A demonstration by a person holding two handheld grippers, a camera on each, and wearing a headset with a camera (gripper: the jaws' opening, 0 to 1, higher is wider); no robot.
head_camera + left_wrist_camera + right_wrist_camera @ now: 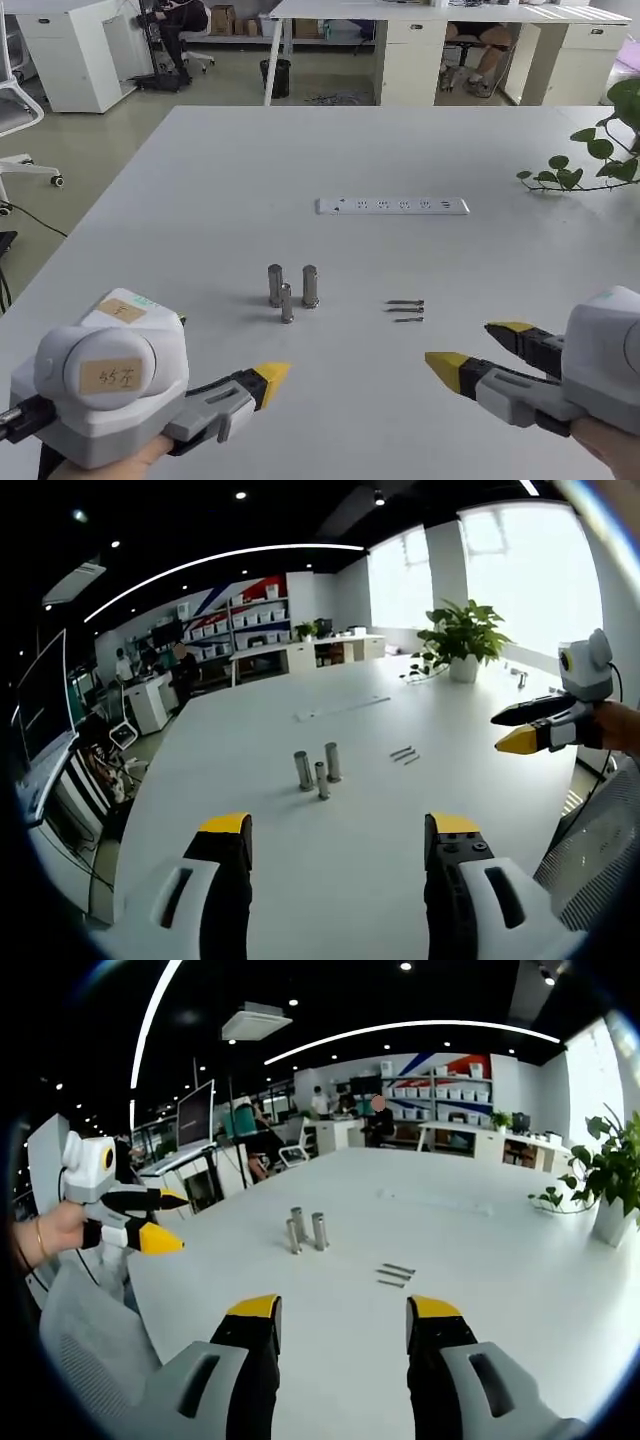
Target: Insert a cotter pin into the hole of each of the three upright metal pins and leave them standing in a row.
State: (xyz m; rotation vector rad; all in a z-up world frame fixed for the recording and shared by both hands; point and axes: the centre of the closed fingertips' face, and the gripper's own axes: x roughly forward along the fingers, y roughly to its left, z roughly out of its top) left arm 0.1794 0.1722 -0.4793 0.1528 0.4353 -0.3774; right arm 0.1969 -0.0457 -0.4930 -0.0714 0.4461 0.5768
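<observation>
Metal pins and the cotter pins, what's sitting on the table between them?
Nothing. In the head view the stretch of white table between the three metal pins and the three cotter pins is bare.

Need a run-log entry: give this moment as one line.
left claw open, empty | right claw open, empty | three metal pins upright, clustered | three cotter pins lying loose beside them

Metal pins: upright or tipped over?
Upright. All three metal pins stand on end on the table, clustered; the cotter pins lie flat, apart from them.
</observation>
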